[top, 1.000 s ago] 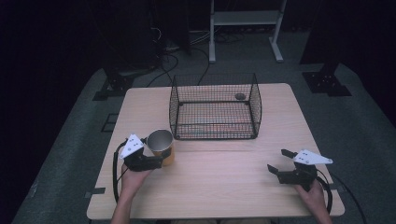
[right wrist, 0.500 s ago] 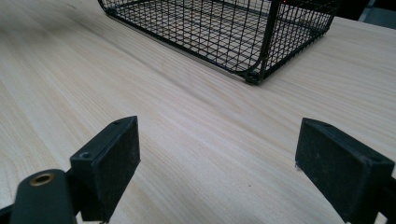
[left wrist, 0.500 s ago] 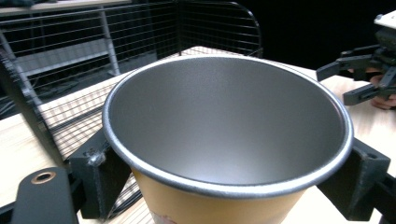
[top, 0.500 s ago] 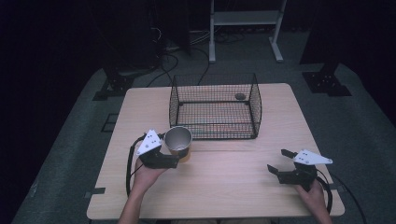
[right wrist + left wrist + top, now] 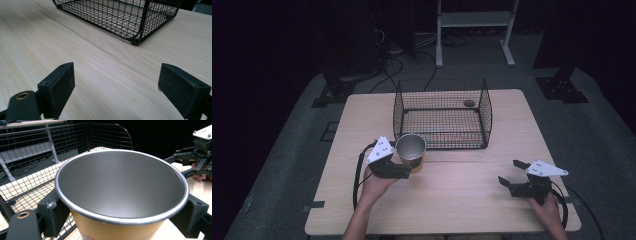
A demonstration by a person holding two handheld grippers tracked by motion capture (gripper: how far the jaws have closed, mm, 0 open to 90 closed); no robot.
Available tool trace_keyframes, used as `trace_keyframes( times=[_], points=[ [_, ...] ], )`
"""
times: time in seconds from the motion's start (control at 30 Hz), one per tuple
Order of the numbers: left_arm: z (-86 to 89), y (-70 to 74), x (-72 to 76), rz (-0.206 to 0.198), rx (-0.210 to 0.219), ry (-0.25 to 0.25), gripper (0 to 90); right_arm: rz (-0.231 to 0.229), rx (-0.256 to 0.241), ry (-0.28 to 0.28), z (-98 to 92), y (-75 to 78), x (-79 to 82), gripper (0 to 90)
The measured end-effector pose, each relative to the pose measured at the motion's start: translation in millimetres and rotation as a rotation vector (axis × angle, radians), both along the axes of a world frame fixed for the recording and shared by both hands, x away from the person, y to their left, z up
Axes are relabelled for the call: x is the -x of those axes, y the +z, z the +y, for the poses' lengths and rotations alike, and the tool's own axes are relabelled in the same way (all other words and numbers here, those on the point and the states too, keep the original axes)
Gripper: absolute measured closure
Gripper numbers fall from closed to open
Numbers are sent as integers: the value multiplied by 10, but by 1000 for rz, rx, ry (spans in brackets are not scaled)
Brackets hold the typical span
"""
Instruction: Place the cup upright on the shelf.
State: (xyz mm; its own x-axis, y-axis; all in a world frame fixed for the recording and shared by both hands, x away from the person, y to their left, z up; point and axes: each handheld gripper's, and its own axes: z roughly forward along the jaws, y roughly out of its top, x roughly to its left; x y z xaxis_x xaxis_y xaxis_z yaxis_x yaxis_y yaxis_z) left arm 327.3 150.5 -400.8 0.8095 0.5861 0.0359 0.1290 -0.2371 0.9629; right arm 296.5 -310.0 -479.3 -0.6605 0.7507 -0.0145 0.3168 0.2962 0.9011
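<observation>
While the cup [image 5: 120, 195] sits clamped between my left jaws, one black pad presses each side of its yellow wall just under the silvery rim. Its mouth faces up and its grey inside holds nothing I can see. From the high view the cup [image 5: 411, 150] hangs just off the near left corner of the wire basket [image 5: 442, 112], over the bench [image 5: 452, 200], a little clear of the wood as far as I can tell. My left gripper [image 5: 404, 167] reaches it from the near side, with my left hand [image 5: 374, 182] behind it and a black cable looping down past the wrist.

Beyond the cup, the basket's mesh wall [image 5: 37, 157] stands close in the left gripper view. A small dark round thing [image 5: 469, 103] lies on the basket floor toward its far right corner; I cannot tell what it is.

Well apart on the near right of the bench, my right gripper [image 5: 514, 177] rests low with its jaws wide apart and nothing between them. Its own view shows bare wood between the pads and the basket corner [image 5: 136, 40] ahead.
</observation>
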Motion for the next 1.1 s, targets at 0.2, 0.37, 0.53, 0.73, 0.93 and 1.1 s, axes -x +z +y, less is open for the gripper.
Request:
trace_keyframes(
  times=[0.2,0.37,0.53,0.73,0.93,1.1],
  points=[
    [-63,17,-25,4,14,-14,139,0,0,-1,0,0,0,129],
    [-126,54,-42,-3,14,-27,139,1,1,-2,2,0,-1,129],
    [-190,108,-60,-11,19,-43,139,2,4,-2,2,1,-1,129],
    [-283,176,-102,-25,10,-59,139,1,5,-1,4,1,0,129],
    [-411,285,-132,-45,11,-92,140,6,0,-4,1,2,0,129],
    [-516,356,-167,-55,5,-110,140,6,-2,-3,-1,2,-2,129]
  ],
)
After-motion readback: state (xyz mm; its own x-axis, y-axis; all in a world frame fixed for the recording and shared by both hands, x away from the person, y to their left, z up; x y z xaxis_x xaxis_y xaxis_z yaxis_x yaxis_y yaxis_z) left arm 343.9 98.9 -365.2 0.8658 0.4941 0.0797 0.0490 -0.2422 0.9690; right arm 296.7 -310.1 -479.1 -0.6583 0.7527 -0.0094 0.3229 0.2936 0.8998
